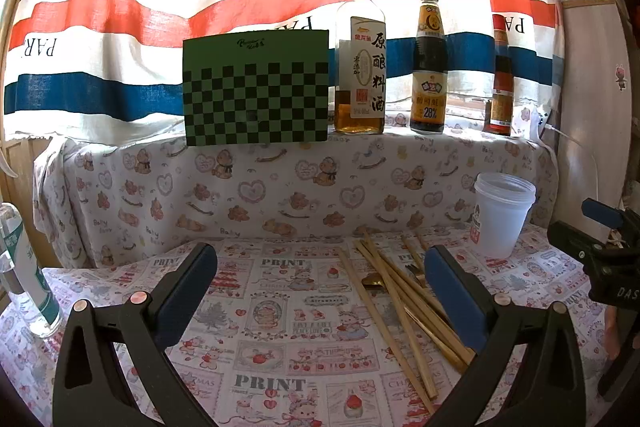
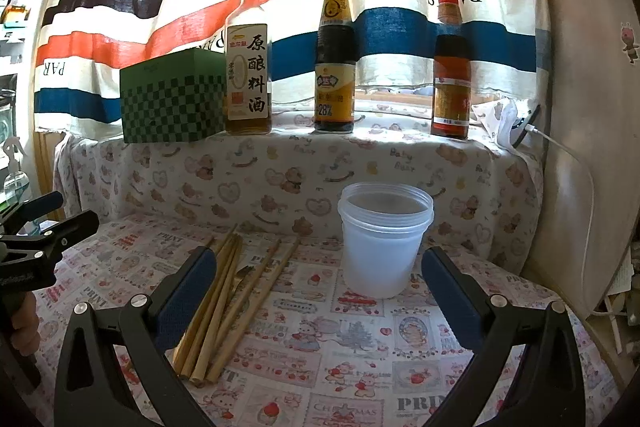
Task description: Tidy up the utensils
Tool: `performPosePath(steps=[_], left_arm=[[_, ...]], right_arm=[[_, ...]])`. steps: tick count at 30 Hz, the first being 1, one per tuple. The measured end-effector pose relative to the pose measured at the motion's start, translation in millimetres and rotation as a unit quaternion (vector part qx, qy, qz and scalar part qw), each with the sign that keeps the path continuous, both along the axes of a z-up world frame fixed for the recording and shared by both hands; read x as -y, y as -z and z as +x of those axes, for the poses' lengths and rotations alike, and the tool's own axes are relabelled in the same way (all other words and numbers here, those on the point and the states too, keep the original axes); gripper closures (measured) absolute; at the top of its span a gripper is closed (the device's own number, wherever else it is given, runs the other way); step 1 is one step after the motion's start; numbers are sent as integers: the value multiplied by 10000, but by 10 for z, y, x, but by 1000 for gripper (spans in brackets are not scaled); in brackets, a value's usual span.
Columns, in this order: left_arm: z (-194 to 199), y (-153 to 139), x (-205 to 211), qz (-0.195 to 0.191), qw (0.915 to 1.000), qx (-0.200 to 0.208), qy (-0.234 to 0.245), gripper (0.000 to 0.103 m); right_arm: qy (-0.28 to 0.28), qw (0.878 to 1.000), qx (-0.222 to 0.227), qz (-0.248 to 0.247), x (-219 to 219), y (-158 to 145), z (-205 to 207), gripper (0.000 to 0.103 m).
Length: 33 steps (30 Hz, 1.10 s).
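- chopsticks [image 2: 224, 303] in a loose pile on the printed cloth [image 2: 340, 343], left of the cup [image 2: 382, 243], fanned out and crossing, not aligned.
- fork [image 2: 244, 271] lying in the pile, tines toward the back; gold spoon [image 1: 374, 281] also half buried under the sticks, seen only in the left wrist view.
- cup upright on the cloth, just right of the pile, apart from it; translucent white, no lid, looks empty, nothing standing in it.
- left gripper [image 1: 320, 291] spread wide, nothing between the pads, hovering over bare cloth left of the pile, well away from the cup; right finger just overlapping the sticks in view, contact not clear.
- right gripper [image 2: 316, 291] spread wide too, empty, framing the cup ahead, with the pile by its left finger.
- on the ledge behind the cup: checkered board [image 1: 256, 91] and three sauce bottles [image 1: 362, 59], not part of the job as far as can be told.
- progress, judged from the layout: nothing sorted yet; every utensil on the cloth, none in the cup.
- left to do, likely: gather sticks, fork and spoon and stand them in the cup; crossed sticks probably need picking a few at a time.
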<state>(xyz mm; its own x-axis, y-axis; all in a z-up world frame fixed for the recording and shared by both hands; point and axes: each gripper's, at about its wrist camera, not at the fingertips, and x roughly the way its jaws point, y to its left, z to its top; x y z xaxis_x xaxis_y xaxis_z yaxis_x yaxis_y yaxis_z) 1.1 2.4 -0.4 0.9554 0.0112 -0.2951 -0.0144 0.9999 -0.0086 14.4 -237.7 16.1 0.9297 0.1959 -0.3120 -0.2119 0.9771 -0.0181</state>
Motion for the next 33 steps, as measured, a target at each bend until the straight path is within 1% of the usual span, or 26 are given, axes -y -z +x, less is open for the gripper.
performPosePath(steps=[33], left_arm=[[0, -2, -1, -3, 10000, -2, 0, 0]], right_arm=[[28, 10000, 31, 7, 11, -9, -18, 0]])
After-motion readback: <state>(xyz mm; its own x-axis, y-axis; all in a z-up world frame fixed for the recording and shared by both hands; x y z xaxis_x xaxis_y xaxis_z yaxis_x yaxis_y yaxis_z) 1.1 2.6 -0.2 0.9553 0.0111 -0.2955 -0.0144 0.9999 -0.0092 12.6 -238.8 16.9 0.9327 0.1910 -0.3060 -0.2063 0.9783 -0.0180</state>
